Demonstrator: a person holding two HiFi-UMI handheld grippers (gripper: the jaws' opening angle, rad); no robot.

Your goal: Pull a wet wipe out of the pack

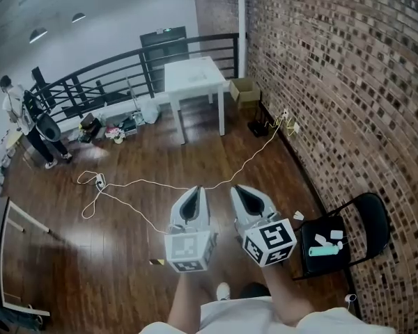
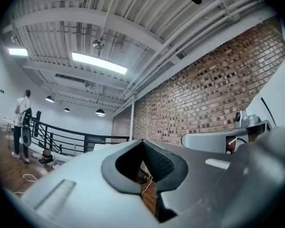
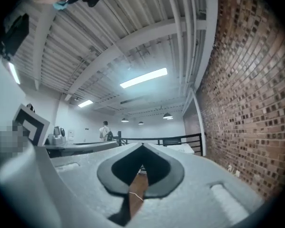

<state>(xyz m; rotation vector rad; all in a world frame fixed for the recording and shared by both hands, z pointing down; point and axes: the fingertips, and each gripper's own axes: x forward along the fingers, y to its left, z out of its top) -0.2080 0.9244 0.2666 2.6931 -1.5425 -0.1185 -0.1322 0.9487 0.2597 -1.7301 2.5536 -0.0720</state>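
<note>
Two grippers are in your hands, side by side and level over the wood floor [image 1: 70, 242], left of the brick wall [image 1: 334, 82]. Your left gripper [image 1: 195, 192] has its tips pressed together with nothing between them, and your right gripper [image 1: 240, 190], the one nearer the wall, is closed the same way and just as empty. Close against the wall, beside your right gripper, stands a black chair [image 1: 368, 218]. On its seat lie a teal item [image 1: 324, 250] and some white pieces [image 1: 332, 236], too small to tell which, if any, is the wipe pack; neither gripper touches them. A white cable [image 1: 160, 184] runs from the wall out across the floor, beyond your grippers. Farther along the wall stands a white table [image 1: 194, 75], with a cardboard box [image 1: 245, 90] between it and the wall. Behind the table a black railing [image 1: 111, 68] leads away from the wall, and a person [image 1: 28, 120] stands at its far end.
</note>
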